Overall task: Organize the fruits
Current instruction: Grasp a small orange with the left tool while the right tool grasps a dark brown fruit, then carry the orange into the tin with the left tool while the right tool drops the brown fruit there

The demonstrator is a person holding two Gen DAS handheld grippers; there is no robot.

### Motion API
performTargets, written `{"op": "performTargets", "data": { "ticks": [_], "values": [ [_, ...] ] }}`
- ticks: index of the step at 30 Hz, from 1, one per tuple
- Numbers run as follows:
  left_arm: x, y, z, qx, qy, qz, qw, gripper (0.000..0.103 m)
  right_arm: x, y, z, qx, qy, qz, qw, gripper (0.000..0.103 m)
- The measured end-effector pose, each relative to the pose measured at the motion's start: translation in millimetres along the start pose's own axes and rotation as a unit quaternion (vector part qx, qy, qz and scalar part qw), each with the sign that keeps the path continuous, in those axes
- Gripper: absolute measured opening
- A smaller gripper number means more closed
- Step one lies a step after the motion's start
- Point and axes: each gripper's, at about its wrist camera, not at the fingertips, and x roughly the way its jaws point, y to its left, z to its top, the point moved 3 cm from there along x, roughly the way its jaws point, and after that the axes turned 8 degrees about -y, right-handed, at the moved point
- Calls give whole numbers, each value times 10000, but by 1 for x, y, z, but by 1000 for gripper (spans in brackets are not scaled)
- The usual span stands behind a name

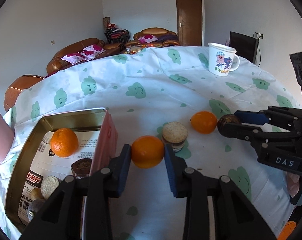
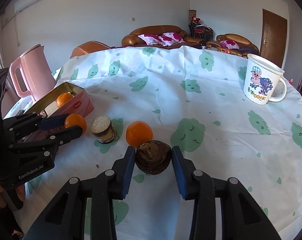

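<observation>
**Both grippers closed on items beside the open tin**

Your left gripper (image 1: 147,153) holds an orange (image 1: 147,151) on the worktop (image 1: 151,92): the blue pads press its two sides, and it sits just right of the pink tin (image 1: 106,140). Your right gripper (image 2: 153,158) clamps a dark brown, rough-skinned round item (image 2: 153,157); you cannot tell from these views what fruit it is. Both pads touch it, and it rests on the cloud-printed cloth.

A second orange (image 2: 139,133) lies loose on the cloth, just behind and touching or nearly touching the brown item. Between the two gripped things stands a small round stack (image 1: 174,137) with a pale crumbly top and dark layers, just behind and to the right of the held orange.

The tin is open, near the left edge of the worktop. Inside it lie a third orange (image 1: 64,142) toward the far end, some printed packaging (image 1: 51,160), and several small round cakes (image 1: 49,186) toward the near end.

A pink kettle (image 2: 34,72) stands behind the tin. A white mug (image 2: 260,80) with a cartoon pig print stands well apart, at the far right of the worktop. Brown sofas (image 2: 157,34) with floral cushions line the wall beyond.
</observation>
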Motion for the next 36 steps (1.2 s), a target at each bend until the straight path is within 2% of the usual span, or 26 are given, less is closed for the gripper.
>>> {"op": "performTargets", "data": {
  "ticks": [7, 17, 36],
  "values": [
    [-15, 4, 2, -305, -366, -198, 9987, 35, -15, 0, 5, 37, -401, 74, 9992, 39],
    [-34, 12, 2, -608, -875, -102, 9943, 35, -28, 0, 7, 16, -754, 102, 9971, 39],
    [-58, 2, 0, -444, -1387, 137, 9892, 35, -50, 6, 8, -145, -1318, 94, 9911, 39]
  ]
}}
